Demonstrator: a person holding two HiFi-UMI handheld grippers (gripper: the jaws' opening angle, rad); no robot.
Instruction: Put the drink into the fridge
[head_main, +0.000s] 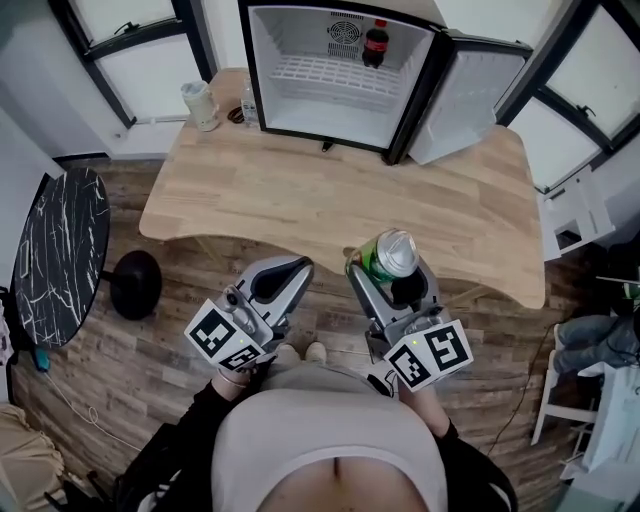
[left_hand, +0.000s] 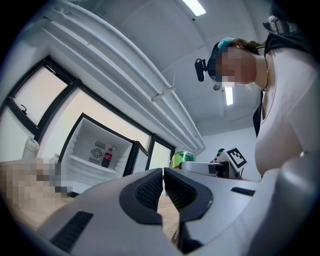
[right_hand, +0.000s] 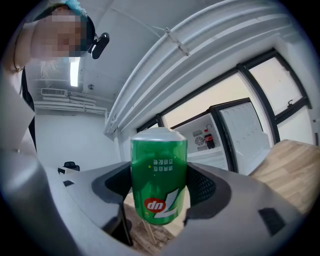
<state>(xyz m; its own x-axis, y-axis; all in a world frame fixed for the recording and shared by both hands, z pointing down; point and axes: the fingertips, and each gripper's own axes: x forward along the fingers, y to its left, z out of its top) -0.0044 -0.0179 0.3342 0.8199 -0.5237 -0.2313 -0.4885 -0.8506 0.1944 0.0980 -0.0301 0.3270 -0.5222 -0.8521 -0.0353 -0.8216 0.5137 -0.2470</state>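
Observation:
A green drink can (head_main: 388, 254) (right_hand: 158, 180) is clamped between the jaws of my right gripper (head_main: 392, 282) (right_hand: 159, 192), held upside down in front of the table's near edge. The small white fridge (head_main: 338, 72) stands at the back of the wooden table (head_main: 300, 190) with its door (head_main: 462, 98) swung open to the right. A dark cola bottle (head_main: 375, 44) (left_hand: 106, 156) stands on its upper shelf. My left gripper (head_main: 276, 283) (left_hand: 163, 187) is shut on nothing, beside the right one and below the table edge.
A pale cup (head_main: 201, 104) and a small bottle (head_main: 249, 103) stand at the table's back left, beside the fridge. A black marble side table (head_main: 55, 255) and a black stool (head_main: 135, 283) are on the floor to the left. White furniture (head_main: 580, 215) stands at the right.

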